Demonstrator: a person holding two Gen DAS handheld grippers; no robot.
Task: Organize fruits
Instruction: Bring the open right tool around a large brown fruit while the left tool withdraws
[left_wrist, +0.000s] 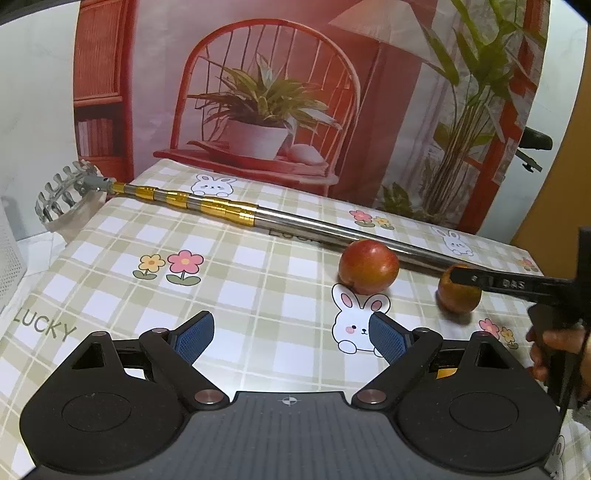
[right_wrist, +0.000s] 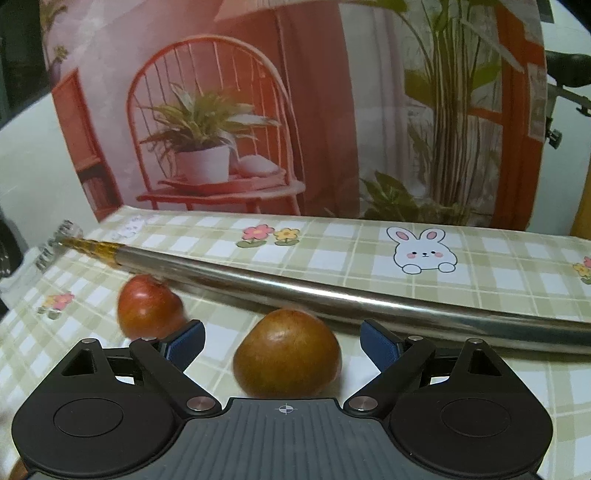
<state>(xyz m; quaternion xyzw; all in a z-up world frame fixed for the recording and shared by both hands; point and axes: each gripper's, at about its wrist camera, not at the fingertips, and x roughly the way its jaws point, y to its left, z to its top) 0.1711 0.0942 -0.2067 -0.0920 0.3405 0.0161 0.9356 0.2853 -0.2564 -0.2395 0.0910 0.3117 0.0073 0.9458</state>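
Observation:
Two reddish-orange fruits lie on the checked tablecloth. In the right wrist view the brownish-orange fruit (right_wrist: 287, 352) rests between the open blue-padded fingers of my right gripper (right_wrist: 282, 345), neither pad touching it. The redder fruit (right_wrist: 149, 308) lies to its left. In the left wrist view the red fruit (left_wrist: 368, 266) and the orange fruit (left_wrist: 459, 291) lie ahead to the right; the right gripper's black finger (left_wrist: 517, 285) reaches over the orange one. My left gripper (left_wrist: 291, 336) is open over bare cloth, nothing between its fingers.
A long telescopic metal pole (left_wrist: 295, 221) with a gold section and a claw-like picker head (left_wrist: 61, 192) lies diagonally just behind the fruits. A printed backdrop stands at the table's far edge. A person's hand (left_wrist: 554, 350) holds the right gripper.

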